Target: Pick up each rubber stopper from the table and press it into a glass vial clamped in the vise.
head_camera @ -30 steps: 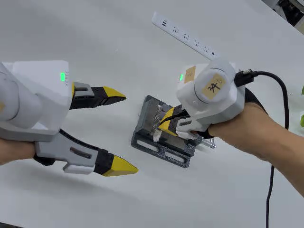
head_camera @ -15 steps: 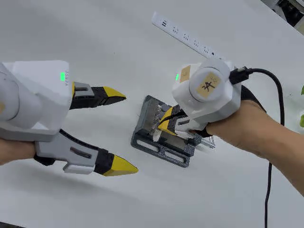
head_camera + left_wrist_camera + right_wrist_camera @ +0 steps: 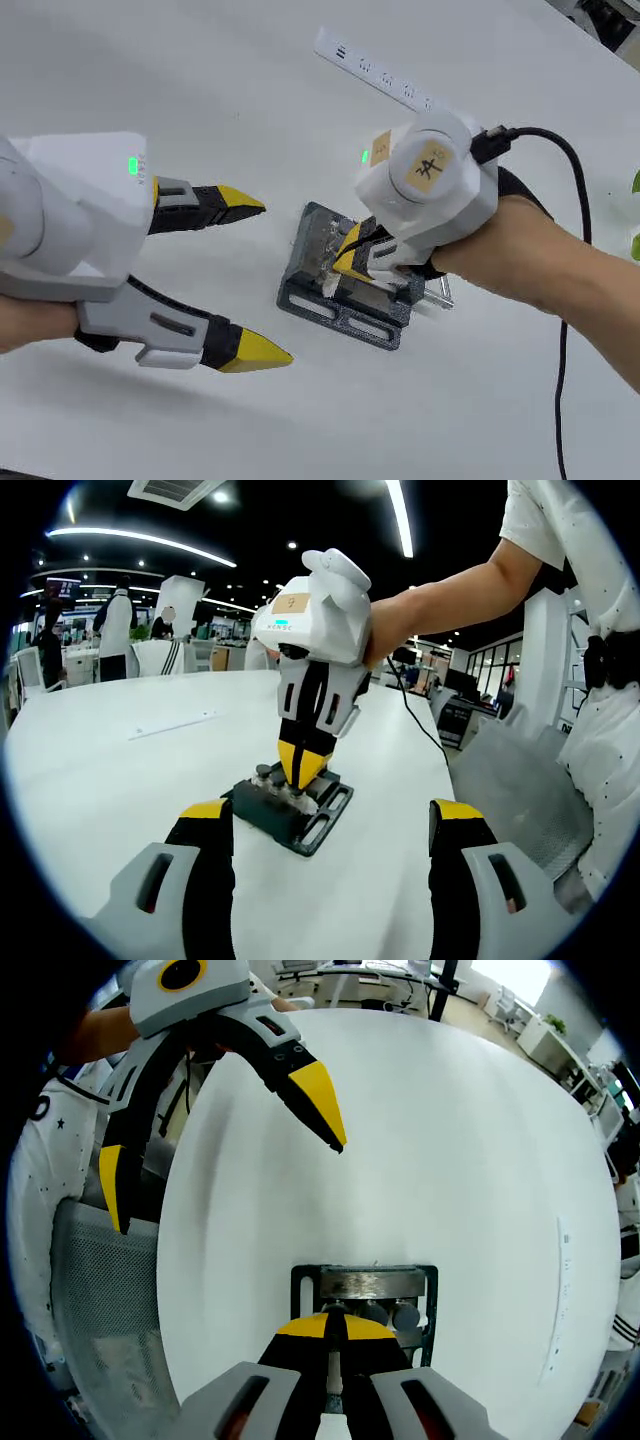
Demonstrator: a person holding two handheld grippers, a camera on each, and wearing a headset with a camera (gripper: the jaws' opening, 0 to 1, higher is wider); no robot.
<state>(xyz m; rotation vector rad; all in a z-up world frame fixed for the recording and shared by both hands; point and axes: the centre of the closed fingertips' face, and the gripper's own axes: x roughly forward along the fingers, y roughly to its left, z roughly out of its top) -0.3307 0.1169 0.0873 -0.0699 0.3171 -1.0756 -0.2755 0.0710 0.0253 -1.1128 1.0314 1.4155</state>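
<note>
The right hand-held gripper (image 3: pixel 345 262), jaws clenched tip to tip, has leaned further left over the dark grey metal vise (image 3: pixel 340 312) in the last second. Its yellow tips stay down on the row of grey-capped glass vials (image 3: pixel 390 1313) clamped there. Judged a pressing stroke, though what lies under the tips cannot be told. The wrist is cocked steeply downward. The left hand-held gripper (image 3: pixel 272 280) remains spread wide and empty, left of the vise over the white bench (image 3: pixel 200 60).

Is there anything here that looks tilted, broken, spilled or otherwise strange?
Nothing stands out. The vise sits flat on the table, and the vials in it stand upright. The right gripper points down at them, shut, and the left gripper hovers open beside the vise. No spill or breakage shows.
</note>
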